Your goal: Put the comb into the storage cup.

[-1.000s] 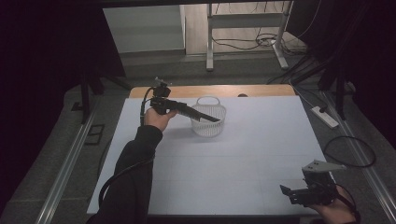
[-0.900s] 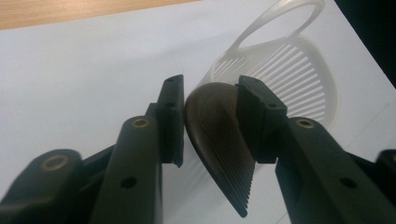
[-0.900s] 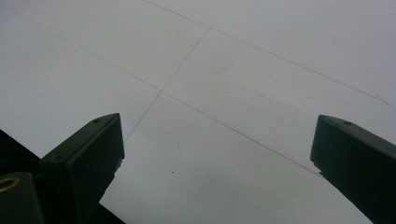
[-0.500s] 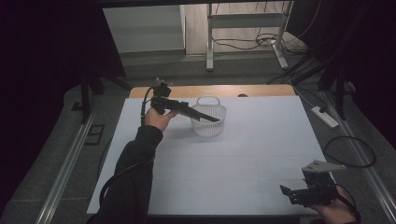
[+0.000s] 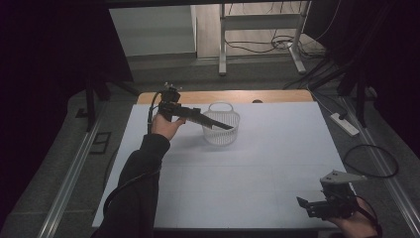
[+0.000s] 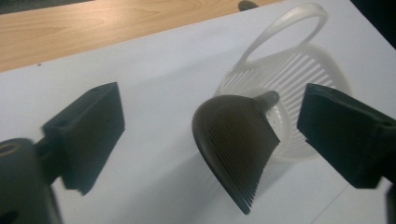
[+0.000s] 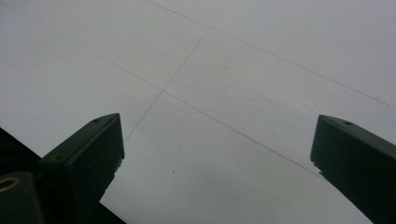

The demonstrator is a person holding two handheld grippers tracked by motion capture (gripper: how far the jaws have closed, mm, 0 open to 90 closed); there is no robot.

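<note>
I see left gripper [image 6: 210, 135] jaws just opened wide — dark slotted scoop [image 6: 233, 144] loose between them, over white basket [image 5: 221, 130] | right gripper [image 5: 324, 206] apart, unmoved | white table [image 5: 257, 168], dark room

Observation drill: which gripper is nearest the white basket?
The left gripper, jaws just opened around a dark slotted scoop, at the basket; the right gripper is far off.

Dim room with dark, murky edges; the white table [image 5: 257, 168] is evenly lit, shadows soft, close parts blurred.
</note>
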